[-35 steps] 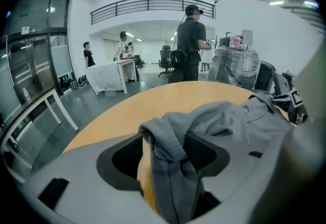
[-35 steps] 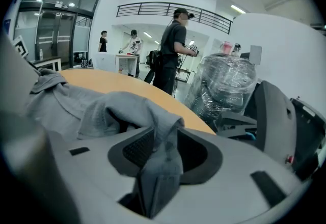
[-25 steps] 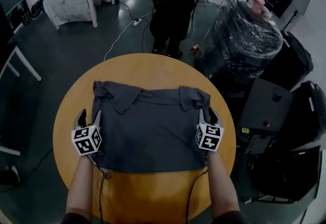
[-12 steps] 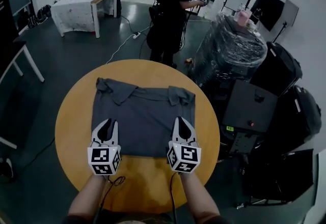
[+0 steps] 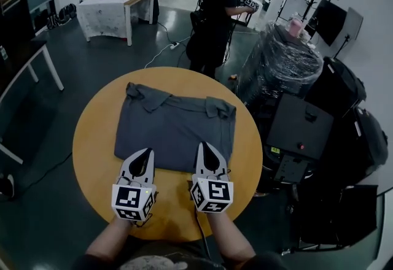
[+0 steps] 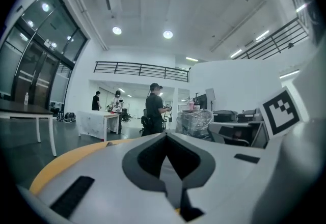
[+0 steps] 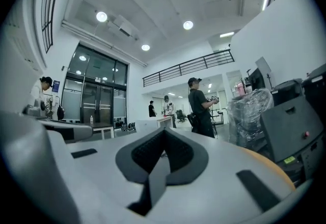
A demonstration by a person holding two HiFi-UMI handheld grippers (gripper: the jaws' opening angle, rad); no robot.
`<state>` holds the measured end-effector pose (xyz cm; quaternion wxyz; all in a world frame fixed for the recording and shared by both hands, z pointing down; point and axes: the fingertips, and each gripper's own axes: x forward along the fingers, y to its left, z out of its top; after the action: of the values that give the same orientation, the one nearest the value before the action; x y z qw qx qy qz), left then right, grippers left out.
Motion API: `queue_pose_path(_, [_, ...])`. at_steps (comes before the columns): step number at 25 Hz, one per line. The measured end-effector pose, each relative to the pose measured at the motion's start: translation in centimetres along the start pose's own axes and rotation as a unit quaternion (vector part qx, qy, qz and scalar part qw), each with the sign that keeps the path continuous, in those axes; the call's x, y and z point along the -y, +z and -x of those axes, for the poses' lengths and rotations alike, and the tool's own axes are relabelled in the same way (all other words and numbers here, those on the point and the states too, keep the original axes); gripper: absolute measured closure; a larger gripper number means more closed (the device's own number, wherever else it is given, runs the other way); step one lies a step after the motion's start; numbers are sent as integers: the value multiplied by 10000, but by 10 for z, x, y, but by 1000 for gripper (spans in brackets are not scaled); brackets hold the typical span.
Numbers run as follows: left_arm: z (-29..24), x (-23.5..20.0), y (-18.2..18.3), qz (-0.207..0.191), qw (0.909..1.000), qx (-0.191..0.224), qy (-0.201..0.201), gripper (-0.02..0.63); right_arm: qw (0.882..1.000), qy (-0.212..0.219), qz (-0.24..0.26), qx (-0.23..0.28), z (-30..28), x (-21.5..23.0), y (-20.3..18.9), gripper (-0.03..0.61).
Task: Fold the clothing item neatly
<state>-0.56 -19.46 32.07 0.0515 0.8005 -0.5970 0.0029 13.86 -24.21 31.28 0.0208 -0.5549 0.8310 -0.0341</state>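
**Both tools shut above the shirt's near hem**

My left tool [image 5: 147, 151] has its jaws together. They have just been closing, and in the left gripper view [image 6: 165, 135] the dark pads meet each other with no cloth between them. My right tool [image 5: 202, 144] is closed the same way, and its own view [image 7: 164, 131] shows pad against pad. I hold the two side by side, pointing level and away from me, with their marker cubes nearest my forearms.

The grey shirt [image 5: 175, 127] lies flat in a rough rectangle on the round yellow tabletop [image 5: 98, 158]. A flap of cloth is turned in at each far corner. Its near hem runs straight across just under the tips of both tools, and I cannot tell whether the tips touch it.

Beyond the tabletop a person in black [image 5: 216, 14] stands beside a plastic-wrapped bundle [image 5: 282, 66].
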Motion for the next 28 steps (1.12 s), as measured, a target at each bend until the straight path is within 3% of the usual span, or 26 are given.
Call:
queue_pose_path(6, [38,30,3,46,9992,80,-386,606,9998,90,153,133,49,-31,6,589])
queue_pose_path(13, [119,34,-13,11,9986,-30,-525,606,9977,110,659,-64,117,-89,-12,591])
queue_pose_path(20, [215,45,-21,2,9980,119,-625,606,9977,130,672,18,203,-146,-22,591])
queue_pose_path(28, [304,54,-48,66,9974,-108,-709,606,9970,170,749,-51,285,-199,-34,591])
